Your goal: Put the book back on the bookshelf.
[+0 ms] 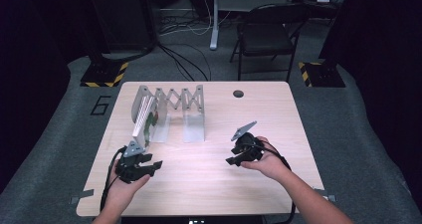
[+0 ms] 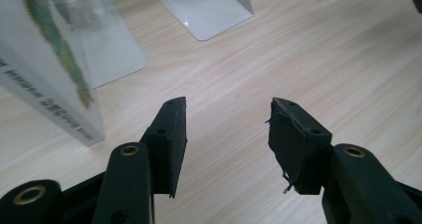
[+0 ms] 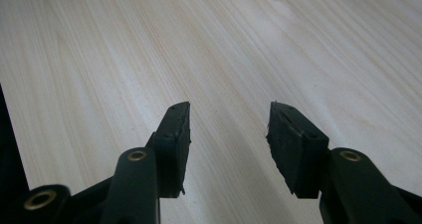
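Left gripper gapes empty just beside the book, whose spine print the high view hides; right gripper gapes well apart.

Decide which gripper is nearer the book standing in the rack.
Left. The left gripper sits just before the book; the right gripper is across the table, well away.

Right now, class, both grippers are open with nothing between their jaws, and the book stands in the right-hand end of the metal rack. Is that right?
Not quite. The book stands in the left-hand end of the metal rack, as the high view shows. The rest holds: the left gripper and right gripper are open, with nothing between their jaws.
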{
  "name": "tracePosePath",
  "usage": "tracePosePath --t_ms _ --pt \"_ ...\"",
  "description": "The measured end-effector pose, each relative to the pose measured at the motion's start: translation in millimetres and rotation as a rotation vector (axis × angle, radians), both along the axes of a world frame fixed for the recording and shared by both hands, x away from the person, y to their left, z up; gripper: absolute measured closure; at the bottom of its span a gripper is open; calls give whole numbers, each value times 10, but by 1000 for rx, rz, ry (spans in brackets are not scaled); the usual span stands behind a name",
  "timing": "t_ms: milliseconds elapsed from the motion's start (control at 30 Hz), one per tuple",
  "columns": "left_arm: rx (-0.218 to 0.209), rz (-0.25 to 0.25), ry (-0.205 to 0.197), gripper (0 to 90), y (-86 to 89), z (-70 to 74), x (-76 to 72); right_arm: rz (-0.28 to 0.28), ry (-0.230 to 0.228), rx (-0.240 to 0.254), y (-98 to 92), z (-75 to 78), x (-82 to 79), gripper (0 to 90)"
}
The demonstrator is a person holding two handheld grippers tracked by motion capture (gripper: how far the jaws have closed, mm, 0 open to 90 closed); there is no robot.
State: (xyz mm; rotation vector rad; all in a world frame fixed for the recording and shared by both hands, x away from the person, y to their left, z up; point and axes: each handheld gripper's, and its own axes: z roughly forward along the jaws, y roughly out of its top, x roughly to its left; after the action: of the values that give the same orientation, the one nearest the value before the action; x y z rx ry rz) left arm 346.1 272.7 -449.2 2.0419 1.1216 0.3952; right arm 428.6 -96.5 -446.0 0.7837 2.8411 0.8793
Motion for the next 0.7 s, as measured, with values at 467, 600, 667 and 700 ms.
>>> tracePosePath --t_ms 467,600,667,700 --pt "58 -101 -5 489 -73 -272 -49 -5 -4 17 36 -41 -47 515" --pt "78 -112 9 487 -100 -336 -40 3 -26 13 40 -64 -62 515" --pt "80 -116 11 486 -109 -363 -32 -4 -26 8 43 -70 -79 515" --pt "80 -113 8 485 -115 -381 -29 -5 -31 6 44 -75 -84 514"
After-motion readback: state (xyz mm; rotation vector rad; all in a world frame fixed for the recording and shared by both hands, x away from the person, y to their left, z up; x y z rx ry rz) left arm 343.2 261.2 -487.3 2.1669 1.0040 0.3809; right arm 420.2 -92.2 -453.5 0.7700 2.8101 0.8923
